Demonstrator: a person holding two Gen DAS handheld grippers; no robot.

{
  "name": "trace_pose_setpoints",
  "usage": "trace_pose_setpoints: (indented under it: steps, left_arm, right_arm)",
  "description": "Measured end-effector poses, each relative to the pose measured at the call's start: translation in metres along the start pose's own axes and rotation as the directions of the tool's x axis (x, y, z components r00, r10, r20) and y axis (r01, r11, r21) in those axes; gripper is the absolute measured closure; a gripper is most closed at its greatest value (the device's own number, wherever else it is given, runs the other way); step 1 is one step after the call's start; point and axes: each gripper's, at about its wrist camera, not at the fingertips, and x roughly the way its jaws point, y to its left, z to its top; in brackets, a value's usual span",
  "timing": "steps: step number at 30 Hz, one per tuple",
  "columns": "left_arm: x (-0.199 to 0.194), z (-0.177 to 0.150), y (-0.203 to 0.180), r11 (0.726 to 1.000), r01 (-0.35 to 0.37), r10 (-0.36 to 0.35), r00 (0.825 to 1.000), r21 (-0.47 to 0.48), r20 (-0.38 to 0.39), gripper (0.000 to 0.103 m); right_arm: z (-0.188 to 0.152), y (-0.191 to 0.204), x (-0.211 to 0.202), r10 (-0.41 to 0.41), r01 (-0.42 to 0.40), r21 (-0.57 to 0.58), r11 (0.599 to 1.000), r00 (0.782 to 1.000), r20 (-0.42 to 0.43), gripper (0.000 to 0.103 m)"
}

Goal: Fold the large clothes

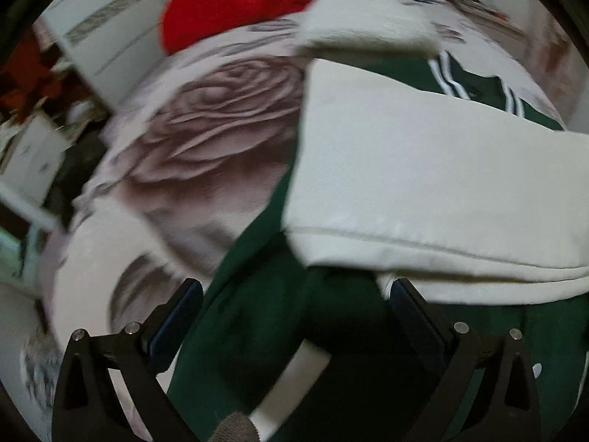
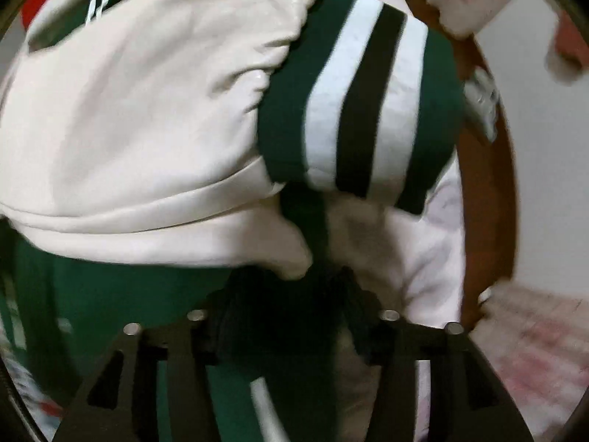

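**Mia:** What is the left hand-held gripper (image 1: 296,287) doing?

**Ben:** Its two fingers are spread wide apart. Nothing is between them. The green jacket (image 1: 272,316) lies right under them.

**Mia:** And the right hand-held gripper (image 2: 291,283)?

**Ben:** That picture is blurry and dark there. Its fingers are closer together, with a bit of green cloth running in between them. I cannot tell if they are pinching it.

**Mia:** Where is the jacket?

**Ben:** It lies on a bed, on a bedspread (image 1: 206,125) with a big pinkish-brown rose on it. A cream sleeve (image 1: 423,184) is folded across the green body. In the right view, the sleeve ends in a green cuff (image 2: 364,103) with white and black stripes.

**Mia:** What else is around?

**Ben:** Past the jacket there is a red cloth (image 1: 235,3) at the far end of the bed. On the right side you can see the brown wooden bed frame (image 2: 486,191).
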Motion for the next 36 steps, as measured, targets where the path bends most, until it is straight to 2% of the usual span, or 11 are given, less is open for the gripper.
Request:
trace_pose_setpoints:
  steps: [6,10,16,17,21,22,23,25,26,27,36]
  left_arm:
    - [-0.014,-0.032,0.004,0.986,-0.155,0.152,0.987,-0.062,-0.059,0.0]
    - [-0.031,-0.052,0.002,0.971,-0.228,0.218,0.968,-0.068,-0.125,0.0]
    - [-0.077,-0.115,0.006,0.977,-0.032,-0.017,0.974,-0.211,-0.226,0.0]
    - [-0.077,-0.132,0.001,0.969,0.022,-0.088,0.962,-0.247,-0.259,0.0]
    - [-0.058,-0.2,-0.039,0.896,0.256,-0.391,0.843,-0.362,-0.371,0.001]
    - [-0.052,-0.216,-0.053,0.879,0.299,-0.44,0.808,-0.372,-0.392,0.006]
    - [-0.048,-0.223,-0.059,0.878,0.304,-0.446,0.799,-0.37,-0.403,0.028]
    - [-0.052,-0.233,-0.069,0.88,0.307,-0.437,0.821,-0.362,-0.367,0.048]
    - [-0.058,-0.233,-0.07,0.879,0.315,-0.436,0.835,-0.356,-0.336,0.089]
    - [-0.066,-0.232,-0.07,0.88,0.322,-0.434,0.844,-0.35,-0.315,0.095]
    - [-0.118,-0.197,-0.011,0.908,0.31,-0.37,0.909,-0.282,-0.192,0.096]
  right_arm:
    - [-0.01,-0.093,0.024,0.19,-0.177,0.249,0.952,0.981,-0.031,0.081]
    - [0.001,-0.105,0.031,0.266,-0.235,0.205,0.95,0.953,-0.142,0.069]
    - [-0.028,-0.139,-0.001,0.369,-0.36,0.082,0.93,0.907,-0.201,0.055]
    - [-0.035,-0.143,0.0,0.365,-0.358,0.071,0.931,0.907,-0.212,0.055]
    - [-0.068,-0.155,0.014,0.388,-0.374,0.106,0.922,0.88,-0.275,0.055]
    - [-0.075,-0.159,0.021,0.4,-0.379,0.128,0.917,0.869,-0.293,0.055]
    - [-0.079,-0.153,0.019,0.408,-0.383,0.141,0.913,0.862,-0.3,0.055]
    - [-0.086,-0.158,0.028,0.416,-0.386,0.156,0.909,0.856,-0.308,0.055]
    - [-0.085,-0.152,0.028,0.417,-0.387,0.156,0.909,0.855,-0.309,0.055]
    - [-0.084,-0.148,0.027,0.414,-0.386,0.151,0.91,0.857,-0.308,0.055]
    - [-0.099,-0.118,0.031,0.402,-0.397,0.083,0.914,0.855,-0.327,0.055]
